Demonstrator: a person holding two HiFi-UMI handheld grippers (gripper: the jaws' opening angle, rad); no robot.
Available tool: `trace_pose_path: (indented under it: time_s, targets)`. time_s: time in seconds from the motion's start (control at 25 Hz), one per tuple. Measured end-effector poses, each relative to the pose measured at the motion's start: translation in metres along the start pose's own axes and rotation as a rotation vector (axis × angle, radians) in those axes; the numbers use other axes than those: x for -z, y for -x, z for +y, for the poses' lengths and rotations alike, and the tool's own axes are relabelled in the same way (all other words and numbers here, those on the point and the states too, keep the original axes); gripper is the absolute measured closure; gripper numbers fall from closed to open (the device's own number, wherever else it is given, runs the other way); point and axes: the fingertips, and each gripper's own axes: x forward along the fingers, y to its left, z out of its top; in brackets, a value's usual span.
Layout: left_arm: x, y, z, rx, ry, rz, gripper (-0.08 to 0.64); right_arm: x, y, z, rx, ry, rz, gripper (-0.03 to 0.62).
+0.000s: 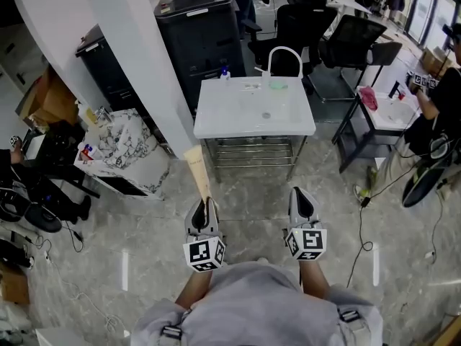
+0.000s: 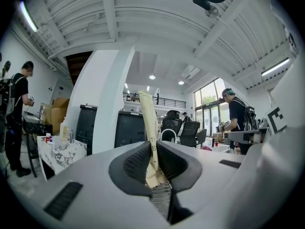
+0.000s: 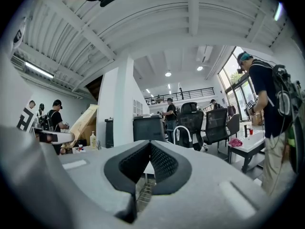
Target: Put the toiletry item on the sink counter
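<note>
We held both arms tucked in against the grey shirt [image 1: 252, 301], elbows bent, with the two grippers side by side at waist height and aimed forward over the marbled floor [image 1: 252, 200].

The left gripper [image 1: 207, 202] had its jaws clamped on the bottom end of the toiletry box [image 1: 196, 166], a long, slim, tan pack. Its long axis ran on from the jaws, away from us towards the sink counter, leaning a little to our left in the head view. In the left gripper view the box [image 2: 147, 118] rose almost upright out of the left gripper [image 2: 153, 149], leaning slightly left, with the two ribbed pads pressed against its sides. We could read a dark letter B on its face just above the pads; the rest of the print was too small to make out.

The right gripper [image 1: 300, 193] was closed with nothing in it. In its own view the right gripper [image 3: 149, 147] showed its pads meeting at the tips.

The box was well short of the white sink counter [image 1: 216, 121], which stood straight ahead with bare floor between. A curved white tap [image 1: 284, 56] stood at its far edge, with a small bottle [image 1: 225, 73] at the far left corner. Beyond it stood a black cabinet [image 1: 198, 27] and office chairs [image 1: 310, 20].
</note>
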Motion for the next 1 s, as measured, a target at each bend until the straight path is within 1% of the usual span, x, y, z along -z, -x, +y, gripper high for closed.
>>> trace_pose_path:
  time_s: [0.28,0.44,0.72,1.0]
  targets:
    - [0.009,0.001,-0.033,0.002,0.016,0.006,0.520,0.006,0.011,-0.030,-0.005,-0.009,0.017,0.591]
    - [0.011,0.001,-0.040,-0.005,0.009,0.011,0.520,0.008,0.012,-0.035,-0.019,-0.019,0.024,0.591]
    - [0.007,-0.012,-0.040,-0.011,0.007,-0.001,0.520,0.004,-0.006,-0.036,-0.039,-0.021,0.023,0.591]
    - [0.010,-0.041,-0.018,-0.003,0.021,-0.002,0.520,0.009,-0.037,-0.030,-0.027,-0.020,0.024,0.591]
